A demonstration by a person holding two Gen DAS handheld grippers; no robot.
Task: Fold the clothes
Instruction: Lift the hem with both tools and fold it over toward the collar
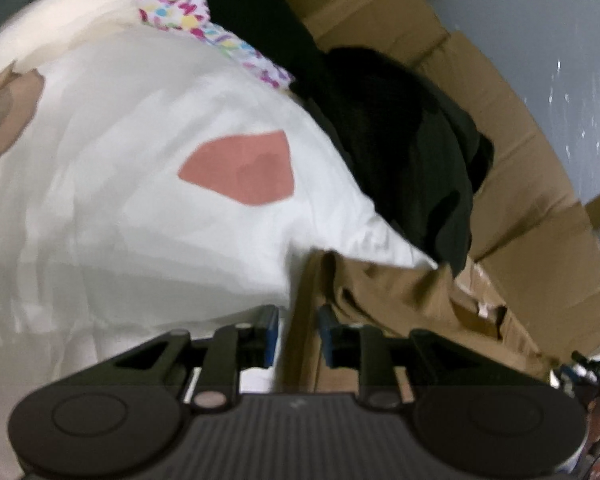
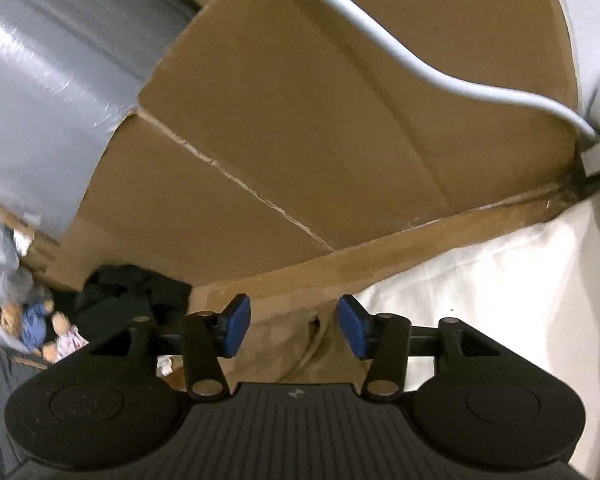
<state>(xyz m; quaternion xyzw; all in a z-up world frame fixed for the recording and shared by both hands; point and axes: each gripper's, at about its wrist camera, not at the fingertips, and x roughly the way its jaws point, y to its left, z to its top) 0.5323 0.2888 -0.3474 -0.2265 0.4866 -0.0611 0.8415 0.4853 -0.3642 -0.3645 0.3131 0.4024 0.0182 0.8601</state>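
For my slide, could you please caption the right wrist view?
Open right gripper above tan cloth, cardboard behind.

Big brown cardboard wall (image 2: pixel 320 120) right ahead of the right gripper (image 2: pixel 295 326), blocking the way forward. White cable (image 2: pixel 380 36) hanging across the top of it. Open gap between the blue pads (image 2: pixel 238 326), with only tan cloth (image 2: pixel 296 344) below. Soft white bedding (image 2: pixel 500 280) to the right, black clothes (image 2: pixel 132 292) and small dolls (image 2: pixel 36 320) to the left.

On the left gripper's (image 1: pixel 299 336) side, white pillow (image 1: pixel 140 160) filling the left. Black pile (image 1: pixel 400 152) and cardboard (image 1: pixel 540 240) crowding the right.
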